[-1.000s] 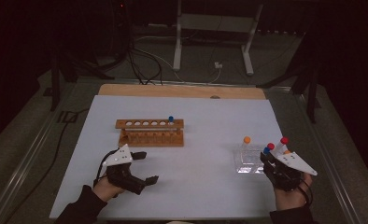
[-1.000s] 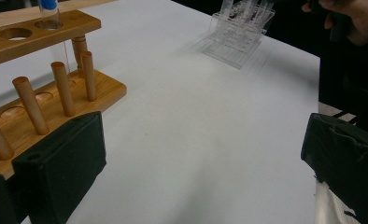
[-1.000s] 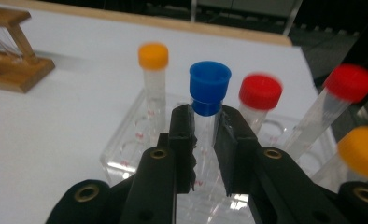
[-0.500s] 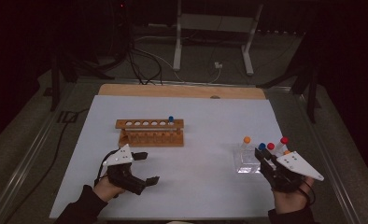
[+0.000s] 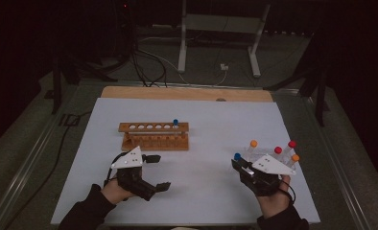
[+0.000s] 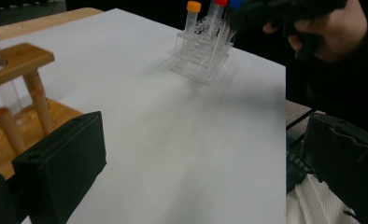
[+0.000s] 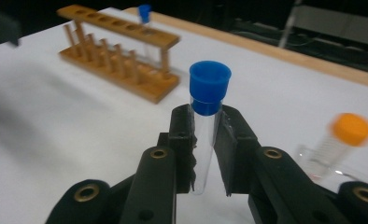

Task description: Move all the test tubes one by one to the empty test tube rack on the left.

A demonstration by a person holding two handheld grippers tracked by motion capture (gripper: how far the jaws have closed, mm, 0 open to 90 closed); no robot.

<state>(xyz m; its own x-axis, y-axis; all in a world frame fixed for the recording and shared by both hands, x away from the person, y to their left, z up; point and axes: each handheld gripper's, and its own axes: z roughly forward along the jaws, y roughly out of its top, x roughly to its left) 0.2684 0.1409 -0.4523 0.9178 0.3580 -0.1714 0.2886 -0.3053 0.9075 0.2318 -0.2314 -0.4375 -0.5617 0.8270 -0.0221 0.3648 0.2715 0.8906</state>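
Transfer step in hand: right hand-held gripper is clamped on a blue-capped tube, held upright above the worktop beside the clear rack. Next, I judge, carry it to an empty hole of the wooden rack (one blue tube stands there). Four tubes remain in the clear rack: two orange, two red. Left hand-held gripper hangs apart, empty.

A: What's around the work area?

B: A white sheet covers the table, with a strip of bare wood showing along its far edge. Metal rails run down both sides.

A: And past that?

B: Grey floor, with black cables snaking across it on the left and a white plug lying near the middle. A pale metal stand sits on two legs.

A: Lighting?

B: Dim. The far end of the room falls into darkness.
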